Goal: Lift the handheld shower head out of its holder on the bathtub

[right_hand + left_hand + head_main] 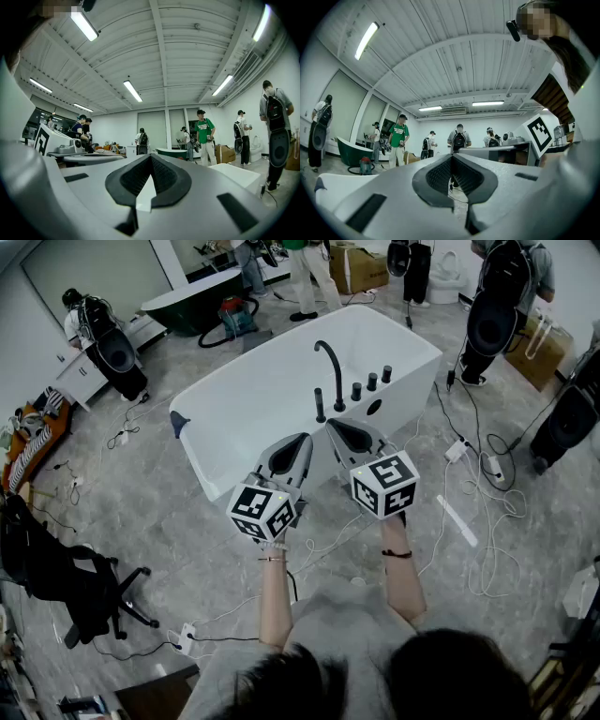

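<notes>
The white bathtub (pixel 234 395) stands in the middle of the head view. On its near rim a black handheld shower head (pixel 320 405) stands upright in its holder, beside a tall curved black faucet (pixel 330 362) and three black knobs (pixel 372 382). Both grippers are held side by side just in front of the tub, short of the rim. The left gripper (pixel 301 440) (pixel 451 158) is shut with nothing in it. The right gripper (pixel 331 425) (pixel 150 157) is shut and empty too, its tips a little below the shower head. Neither touches the shower head.
Cables (pixel 478 521) trail over the grey floor to the right of the tub. A black office chair (pixel 80 582) stands at the left. Behind the tub are a dark green tub (pixel 192 306), a vacuum cleaner (pixel 234 315), cardboard boxes (pixel 361 266) and several people (pixel 398 138).
</notes>
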Tool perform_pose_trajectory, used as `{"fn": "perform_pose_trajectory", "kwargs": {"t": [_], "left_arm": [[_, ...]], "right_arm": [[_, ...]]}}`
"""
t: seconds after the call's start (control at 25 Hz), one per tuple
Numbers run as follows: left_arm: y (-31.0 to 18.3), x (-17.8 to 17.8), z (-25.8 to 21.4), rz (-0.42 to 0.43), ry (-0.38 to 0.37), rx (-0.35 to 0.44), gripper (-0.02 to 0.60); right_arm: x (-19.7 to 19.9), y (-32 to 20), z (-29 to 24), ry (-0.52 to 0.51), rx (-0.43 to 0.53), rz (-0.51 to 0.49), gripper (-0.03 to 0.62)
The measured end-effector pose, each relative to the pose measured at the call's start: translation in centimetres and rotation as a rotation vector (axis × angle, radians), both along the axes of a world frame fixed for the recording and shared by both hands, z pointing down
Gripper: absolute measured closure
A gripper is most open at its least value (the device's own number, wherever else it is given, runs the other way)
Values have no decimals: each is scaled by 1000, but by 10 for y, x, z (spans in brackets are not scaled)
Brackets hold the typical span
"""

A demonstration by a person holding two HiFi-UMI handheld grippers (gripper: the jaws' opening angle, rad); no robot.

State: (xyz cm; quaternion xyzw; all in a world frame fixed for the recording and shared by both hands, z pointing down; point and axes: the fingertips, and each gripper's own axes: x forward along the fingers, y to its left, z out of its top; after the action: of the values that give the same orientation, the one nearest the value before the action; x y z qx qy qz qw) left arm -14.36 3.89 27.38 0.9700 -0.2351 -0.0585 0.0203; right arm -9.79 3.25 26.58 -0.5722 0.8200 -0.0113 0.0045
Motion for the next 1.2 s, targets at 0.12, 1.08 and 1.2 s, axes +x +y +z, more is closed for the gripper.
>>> {"fn": "perform_pose_trajectory", "kwargs": {"t": [0.12, 1.08, 1.2], "left_arm": [[1, 6, 5, 6, -2, 0, 575], [-31, 12, 12, -9, 2, -38, 575], [-53, 18, 7, -43, 13, -37, 575]], "right_arm": [[5, 0, 3, -3, 6, 0, 594], [27, -27, 14, -44, -22, 20, 595], [32, -50, 7, -19, -17, -20, 594]]}}
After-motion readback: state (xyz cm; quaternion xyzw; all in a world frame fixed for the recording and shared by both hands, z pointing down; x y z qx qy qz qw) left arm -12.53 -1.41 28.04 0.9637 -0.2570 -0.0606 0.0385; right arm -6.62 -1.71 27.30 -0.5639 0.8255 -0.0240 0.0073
